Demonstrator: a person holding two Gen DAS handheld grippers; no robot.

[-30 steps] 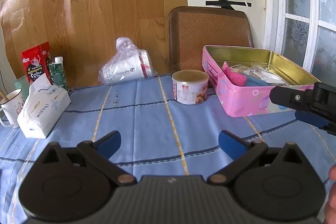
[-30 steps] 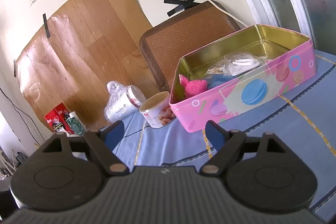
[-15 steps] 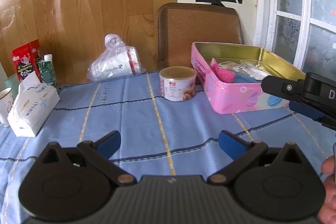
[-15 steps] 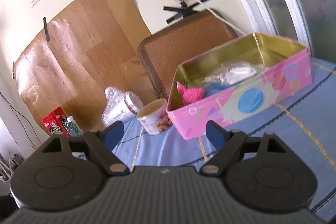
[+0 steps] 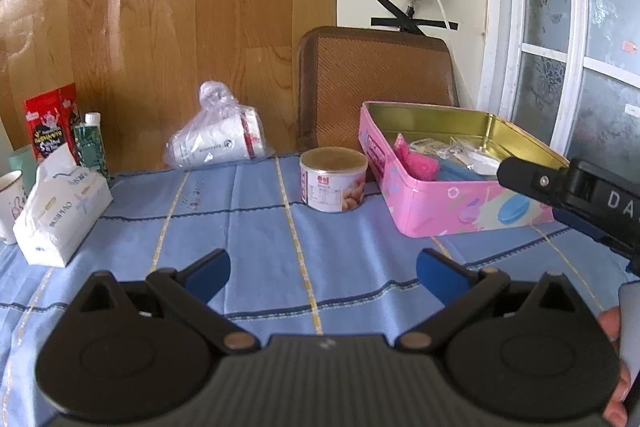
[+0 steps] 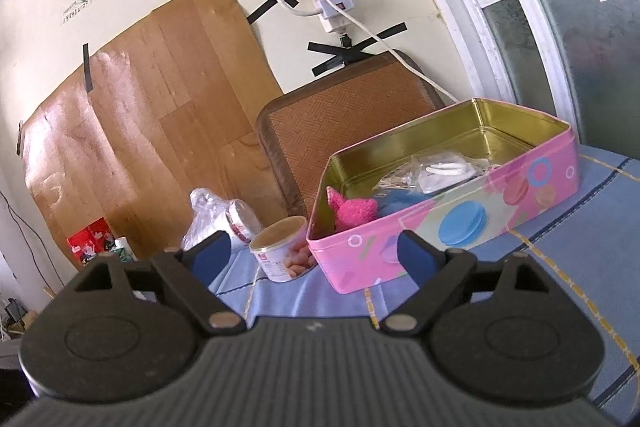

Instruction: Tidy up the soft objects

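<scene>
Pink fuzzy toy (image 6: pixel 354 211) lies lengthwise at tin's (image 6: pixel 440 231) left end

The left gripper (image 5: pixel 322 273) fills the bottom of the frame, its blue-tipped jaws spread wide over bare blue tablecloth (image 5: pixel 240 223) with nothing between them. At centre right sits an open pink tin (image 5: pixel 448 205) holding a pink fluffy item (image 5: pixel 416 165) and clear packets. Just left of the tin stands a small can (image 5: pixel 333 185). A bagged stack of cups (image 5: pixel 218 143) lies further back, a tissue pack (image 5: pixel 60 215) at the left edge. The right gripper (image 5: pixel 576 195) reaches in from the right edge, in front of the tin
</scene>
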